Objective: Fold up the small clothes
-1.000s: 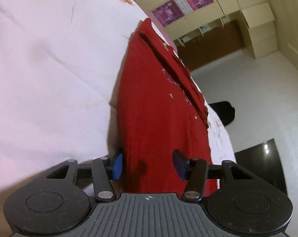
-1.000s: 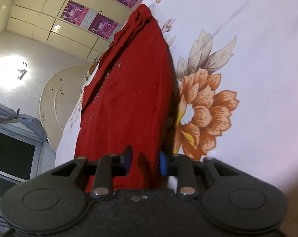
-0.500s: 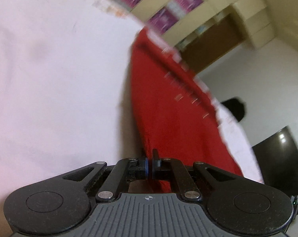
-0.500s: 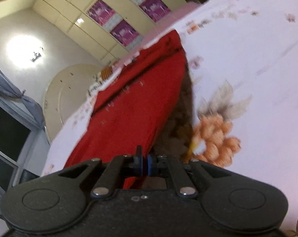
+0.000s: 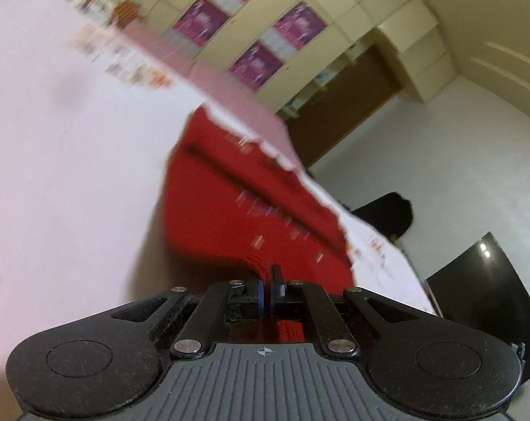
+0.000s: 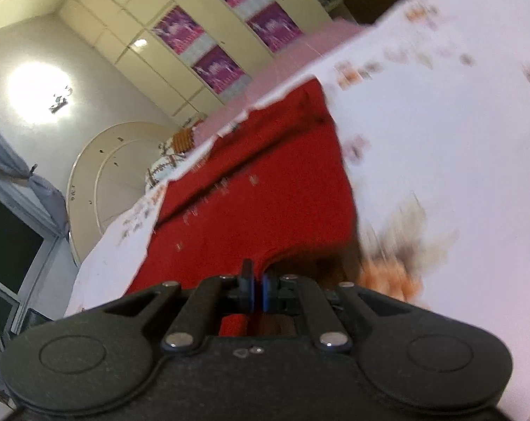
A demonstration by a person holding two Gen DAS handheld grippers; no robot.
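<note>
Item, nearest: left claw (image 5: 266, 289), pressed together on a pinch of the near hem of the red garment (image 5: 236, 217); a second ago its blue pads stood spread to either side of that hem, so the grip is new. Item: right claw (image 6: 255, 289), likewise closed on the same hem at the opposite corner, where a second ago it was only half closed around the cloth. Item: red garment, a small knitted piece with pale flecks, near edge now raised off the bed sheet (image 5: 61, 161) at both corners and casting a shadow beneath, far end lying flat on the bed. Both views are blurred, and the room has tilted since half a second ago, which suggests the lift is under way. Reading: grasp stage done; the fold proper, carrying the near hem toward the far end, appears just begun. Item, beyond: orange flower print (image 6: 391, 277) on the sheet; wardrobe doors with purple posters (image 5: 265, 63); pale floor.
</note>
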